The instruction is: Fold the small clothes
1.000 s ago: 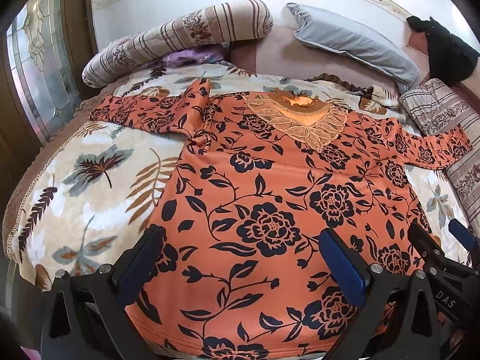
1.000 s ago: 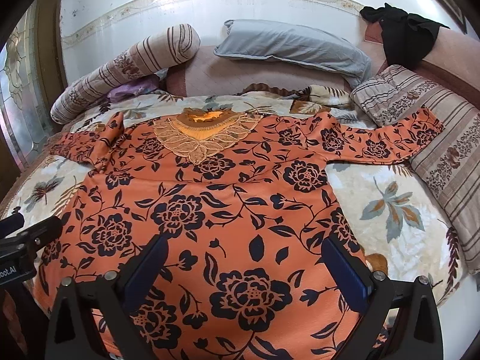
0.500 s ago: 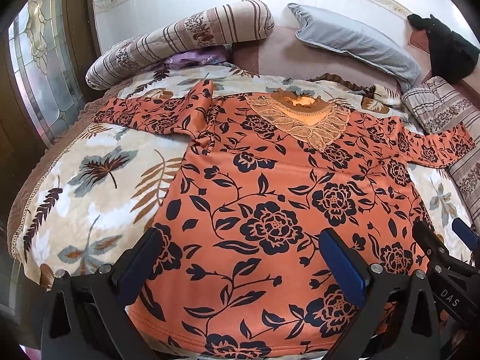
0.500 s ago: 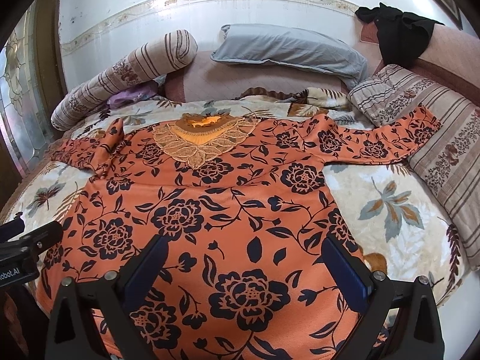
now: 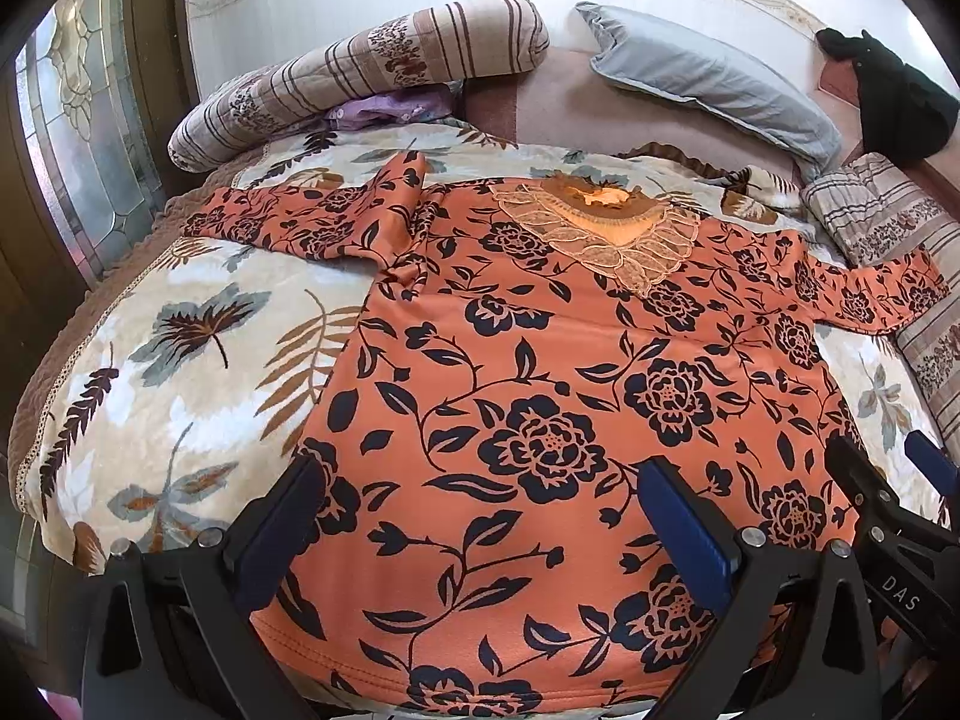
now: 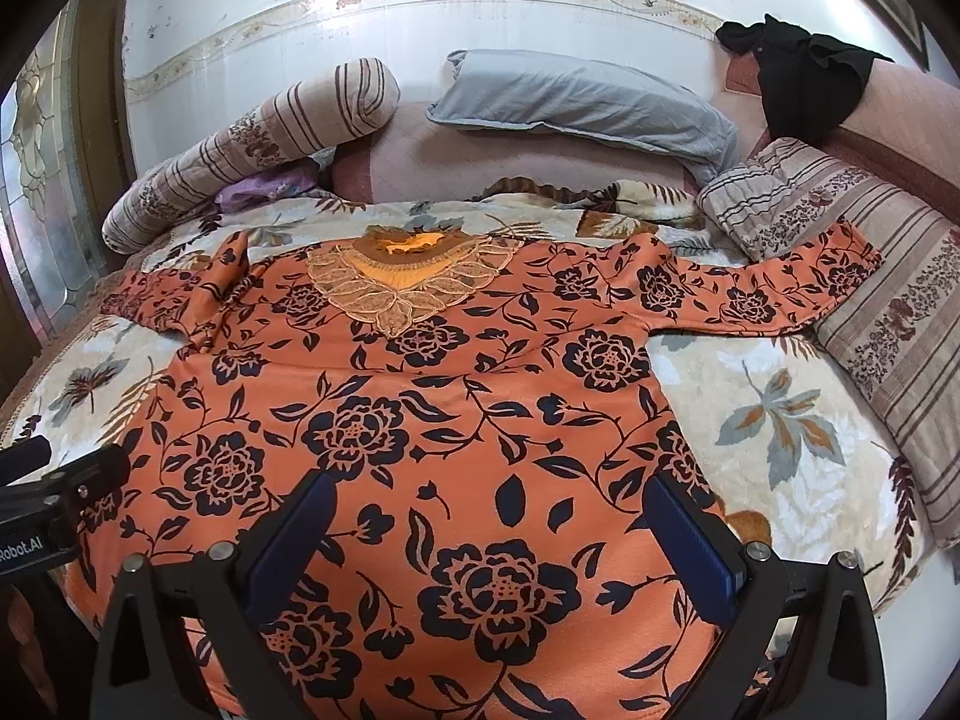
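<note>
An orange top with black flowers (image 5: 540, 396) (image 6: 456, 414) lies spread face up on the bed, lace collar (image 5: 606, 234) (image 6: 408, 276) at the far end. Its left sleeve (image 5: 312, 222) is bunched at the shoulder; its right sleeve (image 6: 768, 294) reaches onto a striped cushion. My left gripper (image 5: 480, 522) hovers open over the hem's left part, nothing between its blue pads. My right gripper (image 6: 492, 534) hovers open over the hem's right part, also holding nothing. The right gripper's tips (image 5: 888, 474) show at the left wrist view's right edge.
A leaf-print blanket (image 5: 180, 372) covers the bed. A striped bolster (image 5: 360, 72), grey pillow (image 5: 708, 78) and purple cloth (image 5: 384, 111) lie at the headboard. A striped cushion (image 6: 870, 276) and black garment (image 6: 798, 72) sit right. A glass-panelled door (image 5: 78, 138) stands left.
Both grippers have drawn back and risen slightly, so more of the bed and wall shows. The top lies as before.
</note>
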